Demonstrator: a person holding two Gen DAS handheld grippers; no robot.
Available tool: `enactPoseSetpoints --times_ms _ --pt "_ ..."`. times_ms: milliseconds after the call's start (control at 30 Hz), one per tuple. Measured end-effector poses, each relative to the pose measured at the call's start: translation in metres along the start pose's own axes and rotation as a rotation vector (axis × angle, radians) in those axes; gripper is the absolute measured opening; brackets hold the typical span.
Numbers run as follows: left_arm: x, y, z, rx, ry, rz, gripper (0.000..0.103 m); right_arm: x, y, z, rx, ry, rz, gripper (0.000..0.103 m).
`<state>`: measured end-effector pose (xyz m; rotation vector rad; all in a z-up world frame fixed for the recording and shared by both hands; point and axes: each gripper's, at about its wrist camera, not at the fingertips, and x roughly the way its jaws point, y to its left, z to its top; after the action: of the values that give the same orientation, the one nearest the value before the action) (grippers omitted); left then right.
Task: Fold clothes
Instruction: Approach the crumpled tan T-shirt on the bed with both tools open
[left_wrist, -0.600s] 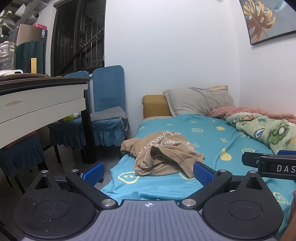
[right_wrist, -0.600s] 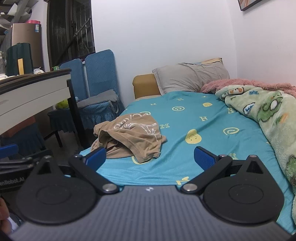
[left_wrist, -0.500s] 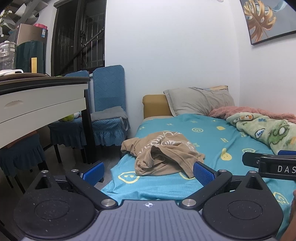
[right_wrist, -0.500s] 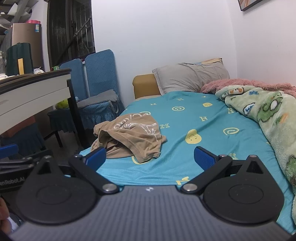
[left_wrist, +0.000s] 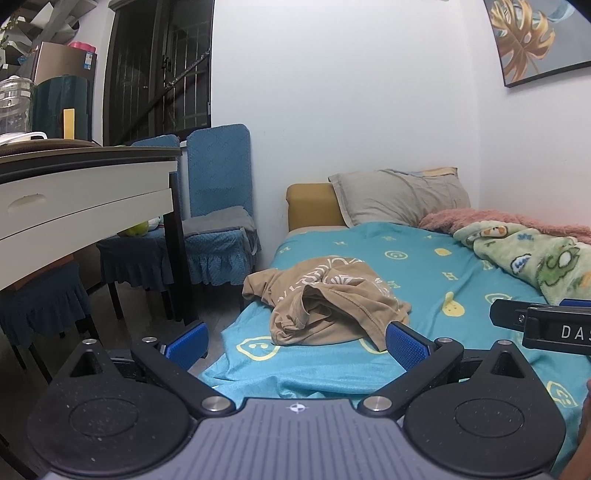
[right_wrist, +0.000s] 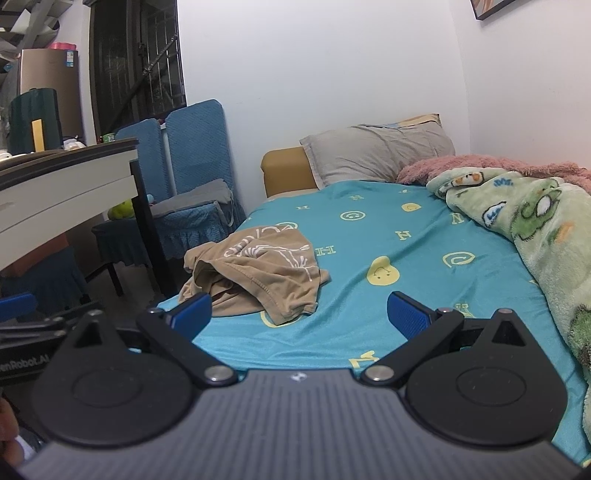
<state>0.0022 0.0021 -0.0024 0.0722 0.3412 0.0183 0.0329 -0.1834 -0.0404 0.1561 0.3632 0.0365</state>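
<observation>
Nearest, the left gripper (left_wrist: 297, 343) has its 2 blue-padded fingers (left_wrist: 186, 343) spread wide with nothing between them, held above the foot edge of the bed (left_wrist: 332, 373). The right gripper (right_wrist: 301, 317) is likewise spread and bare, its ribbed blue pads matte against black hinged arms; its side shows at the right edge of the left view.

Just beyond both grippers, near the bed's left front corner, lies the tan T-shirt (left_wrist: 328, 299), a soft crumpled heap with a pale line print on top and a stitched hem folded over. It rests on a smooth teal sheet (right_wrist: 406, 258) dotted with yellow smileys and letters.

Farther right, a fluffy green cartoon blanket (right_wrist: 535, 210) is bunched along the wall, with a shaggy pink throw (right_wrist: 480, 162) behind it. At the head sit a grey pillow (right_wrist: 376, 151) and a mustard headboard (right_wrist: 284, 170). To the left stand 2 chairs (left_wrist: 218, 206) in quilted blue covers and a white desk (left_wrist: 74, 192); a clear jar (left_wrist: 13, 103) stands on it, contents unclear.
</observation>
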Motion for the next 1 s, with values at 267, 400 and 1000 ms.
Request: enactPoseSetpoints --times_ms 267,400,1000 --pt "-0.002 -0.003 0.001 0.011 0.025 0.004 0.103 -0.01 -0.004 0.006 0.049 -0.027 0.009 0.103" --pt "-0.018 -0.004 0.012 0.003 0.043 -0.019 0.103 -0.029 -0.008 0.024 0.108 -0.063 0.011 0.103" --pt "-0.115 0.003 0.182 -0.045 0.136 0.001 0.103 -0.125 0.002 0.173 0.208 -0.03 0.01 0.103"
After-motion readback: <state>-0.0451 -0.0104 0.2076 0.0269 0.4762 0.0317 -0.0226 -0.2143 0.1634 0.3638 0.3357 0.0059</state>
